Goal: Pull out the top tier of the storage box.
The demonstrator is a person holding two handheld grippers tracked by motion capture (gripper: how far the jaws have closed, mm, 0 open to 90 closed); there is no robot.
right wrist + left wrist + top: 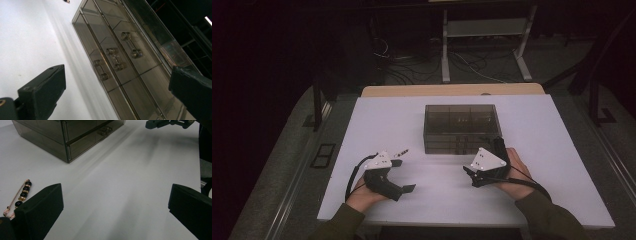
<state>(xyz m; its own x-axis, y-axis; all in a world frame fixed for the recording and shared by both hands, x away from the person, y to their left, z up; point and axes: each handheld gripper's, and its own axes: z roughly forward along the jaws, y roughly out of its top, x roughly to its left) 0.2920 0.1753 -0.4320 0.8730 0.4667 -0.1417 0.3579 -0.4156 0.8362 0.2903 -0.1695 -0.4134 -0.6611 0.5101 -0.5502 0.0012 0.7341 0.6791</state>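
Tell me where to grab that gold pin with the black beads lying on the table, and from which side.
Grip the gold pin across its beaded middle, coming straight down from above. It lies flat on the white table, thin and long, so only its narrow width fits between the fingers. The left gripper, jaws wide open, is nearest; the pin sits just outside its left finger.

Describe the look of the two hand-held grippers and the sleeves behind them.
Both the left hand-held gripper and right hand-held gripper are black with blocky jaws, each topped by a grey three-cornered plate with small dark dots. A black cable loops from each. The sleeves are dark olive green.
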